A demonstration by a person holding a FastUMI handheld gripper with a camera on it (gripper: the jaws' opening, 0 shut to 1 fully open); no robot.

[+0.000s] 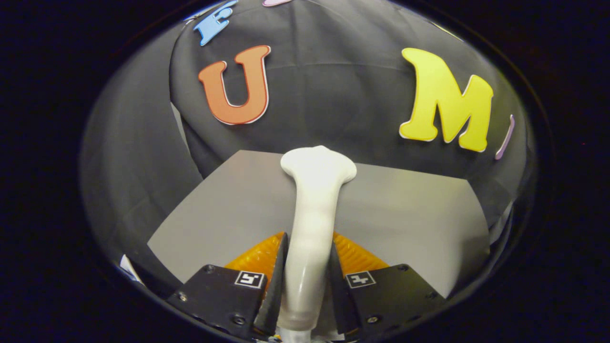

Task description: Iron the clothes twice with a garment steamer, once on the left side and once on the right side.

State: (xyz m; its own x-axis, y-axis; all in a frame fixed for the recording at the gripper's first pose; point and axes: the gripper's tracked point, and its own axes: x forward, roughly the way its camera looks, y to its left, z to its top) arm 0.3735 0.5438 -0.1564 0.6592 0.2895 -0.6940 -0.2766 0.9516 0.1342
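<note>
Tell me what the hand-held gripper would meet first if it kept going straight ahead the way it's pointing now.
The hand-held gripper is shut on the garment steamer, whose head leads. Going straight on, that head would probably pass over the grey table and reach the black cloth wall first, though depth is hard to judge here.

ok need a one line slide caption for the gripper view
Gripper shut on the white steamer, its head pointing out over a grey table.

I see a glossy white garment steamer (312, 209) pinched in my jaws, running toward twelve o'clock over a plain grey bench (410, 214) against black cloth (333, 95).
</note>
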